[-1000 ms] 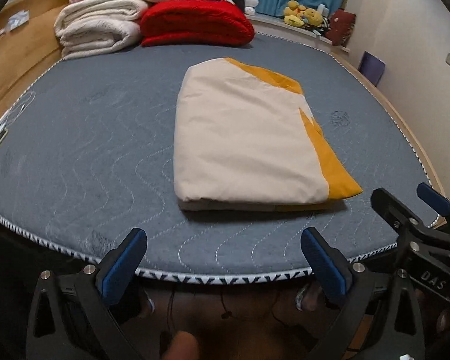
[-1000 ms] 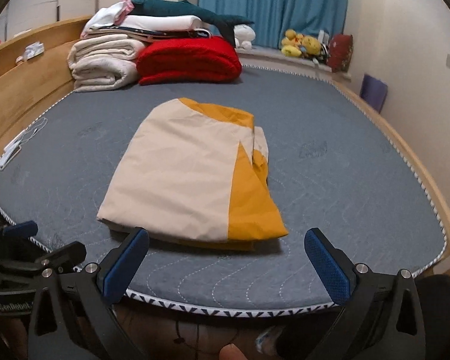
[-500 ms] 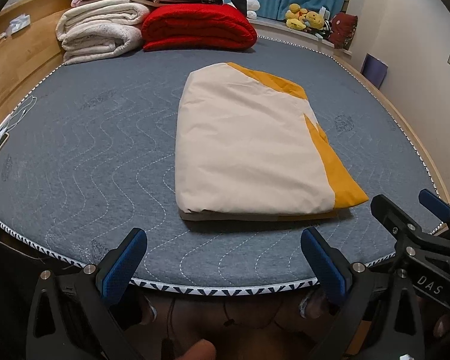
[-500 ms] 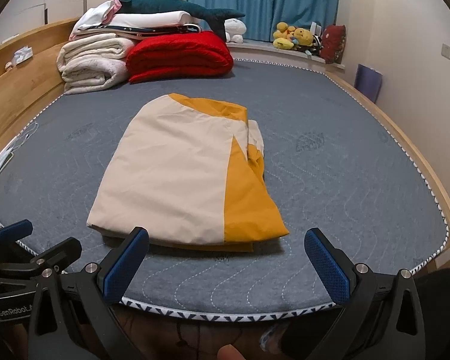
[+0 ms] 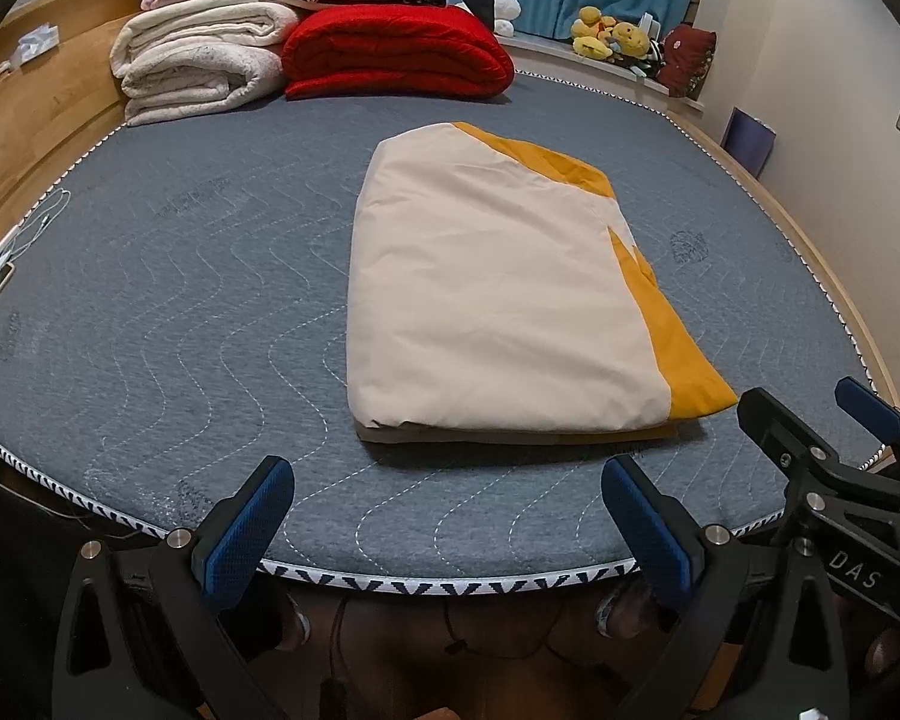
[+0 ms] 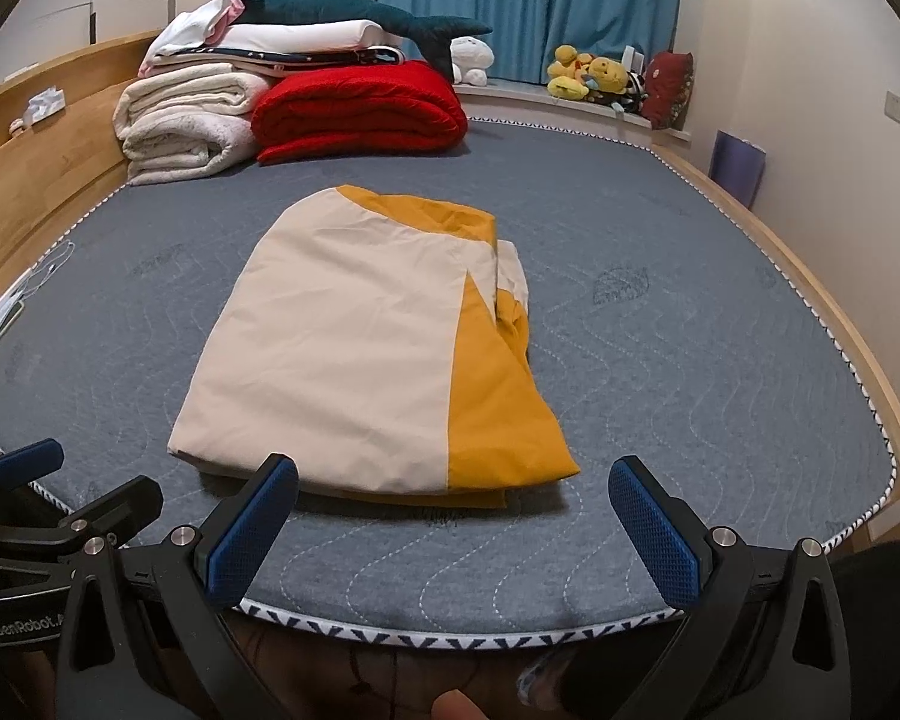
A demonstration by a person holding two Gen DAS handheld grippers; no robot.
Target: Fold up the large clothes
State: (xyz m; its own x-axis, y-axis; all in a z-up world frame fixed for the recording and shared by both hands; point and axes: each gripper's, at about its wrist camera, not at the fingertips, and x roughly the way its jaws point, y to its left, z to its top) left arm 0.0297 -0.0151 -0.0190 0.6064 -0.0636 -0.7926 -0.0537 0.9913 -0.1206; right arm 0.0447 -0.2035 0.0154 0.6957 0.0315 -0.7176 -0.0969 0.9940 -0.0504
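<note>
The folded cream-and-yellow garment (image 5: 498, 306) lies on the mattress (image 5: 180, 312) just ahead of both claws. The left claw (image 5: 450, 528) and right claw (image 6: 453, 531) are spread wide, holding and touching nothing.

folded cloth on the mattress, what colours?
Cream folded cloth with a mustard-yellow panel on its right; right wrist view shows it best.

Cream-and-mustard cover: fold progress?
Done: the cream-and-mustard fabric cover lies as a flat folded rectangle on the grey quilted mattress. In hand: nothing; left tool and right tool are open, short of it. Left: perhaps tidying the uneven mustard edge.
</note>
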